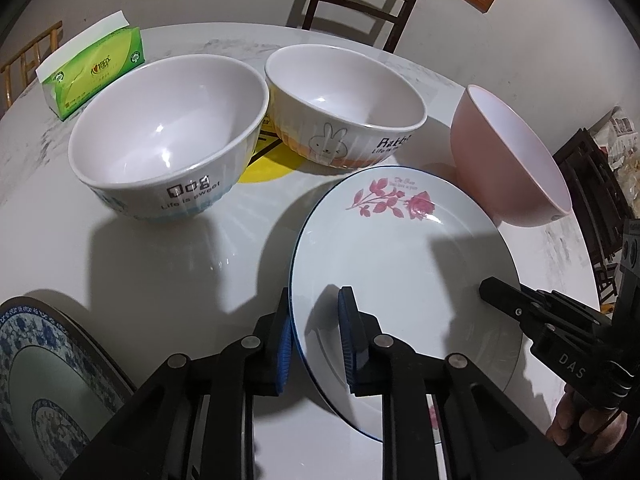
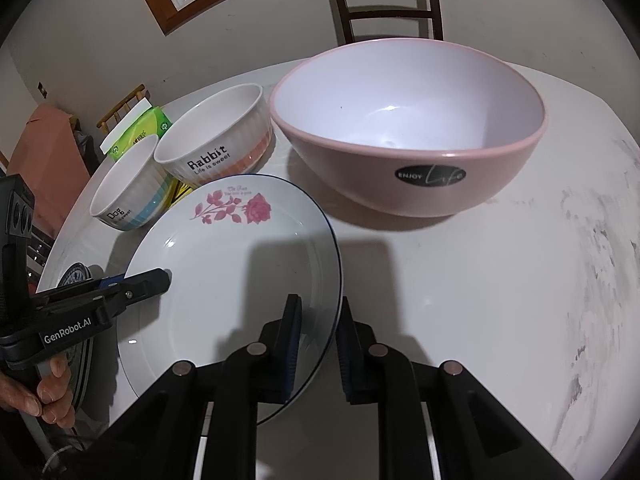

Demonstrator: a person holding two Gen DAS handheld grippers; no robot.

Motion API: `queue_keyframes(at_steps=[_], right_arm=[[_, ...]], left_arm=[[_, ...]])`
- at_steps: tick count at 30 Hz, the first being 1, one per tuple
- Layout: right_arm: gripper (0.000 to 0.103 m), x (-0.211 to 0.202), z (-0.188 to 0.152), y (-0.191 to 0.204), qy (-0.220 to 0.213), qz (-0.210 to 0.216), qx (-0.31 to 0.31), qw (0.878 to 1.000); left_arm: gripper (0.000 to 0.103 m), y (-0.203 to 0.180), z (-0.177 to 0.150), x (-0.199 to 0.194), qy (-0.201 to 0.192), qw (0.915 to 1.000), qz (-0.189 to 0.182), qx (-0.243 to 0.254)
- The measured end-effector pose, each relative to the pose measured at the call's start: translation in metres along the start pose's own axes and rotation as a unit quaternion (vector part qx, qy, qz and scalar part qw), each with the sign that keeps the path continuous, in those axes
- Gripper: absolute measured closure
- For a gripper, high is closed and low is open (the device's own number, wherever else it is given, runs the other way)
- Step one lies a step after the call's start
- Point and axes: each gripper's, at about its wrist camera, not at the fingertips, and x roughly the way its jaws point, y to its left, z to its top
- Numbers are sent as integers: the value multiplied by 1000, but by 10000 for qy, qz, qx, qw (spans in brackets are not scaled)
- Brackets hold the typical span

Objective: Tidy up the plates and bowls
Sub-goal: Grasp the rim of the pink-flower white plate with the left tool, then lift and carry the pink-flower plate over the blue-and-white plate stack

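rose plate point(image 1: 400, 280) is sitting between both claws: i'm pinching its glossy near rim in my left claw point(image 1: 316, 344) and its opposite rim in my right claw point(image 2: 320, 344), sharing the load. beyond, the matte pink bowl point(image 2: 408, 152) and ribbed rabbit bowl point(image 1: 344, 112) are waiting on the marble table point(image 2: 500, 280).

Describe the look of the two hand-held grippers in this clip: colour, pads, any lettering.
Both are matte black plastic with angular linkage arms and round silver pivot pins. The left hand-held gripper has ribbed blue pads inside its fingers and white "GenRobot.AI" lettering on its side. The right hand-held gripper has dark blue pads and "DAS" lettering. No sleeves are visible.
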Motion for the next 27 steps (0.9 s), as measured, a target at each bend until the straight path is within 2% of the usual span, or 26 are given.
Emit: queue_keyframes(at_steps=[17, 27], right_arm=[[86, -11, -4, 12, -79, -16, -47, 10000], [86, -29, -8, 20, -230, -15, -114, 9997]], left_arm=[[87, 0, -1, -8, -50, 10000, -40, 56], [88, 0, -8, -29, -179, 9998, -52, 58]])
